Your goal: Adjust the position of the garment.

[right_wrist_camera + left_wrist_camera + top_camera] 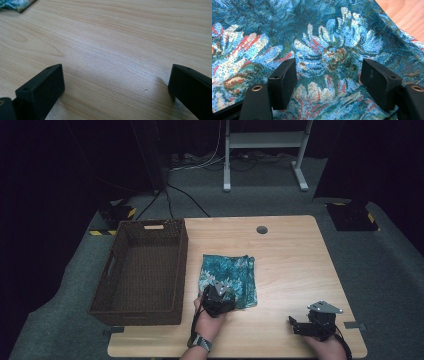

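Note:
A folded teal cloth (230, 270) with a blue, white and red flower print lies near the middle of the wooden table (295, 260). My left gripper (225, 293) is over the cloth's near left corner. In the left gripper view the cloth (324, 37) lies under and between the jaws, and the left gripper (328, 72) stands open, its pads apart from the fabric's raised fold. My right gripper (296, 326) rests near the table's front right edge. In the right gripper view it (115, 82) is wide open over bare wood (112, 37), with a cloth corner (15, 5) at the top left.
A dark brown wicker basket (135, 316) with nothing in it stands on the table's left side, close beside the cloth. A round cable hole (261, 229) sits near the far edge. Grey carpet, cables and a white desk frame (265, 140) lie beyond the table.

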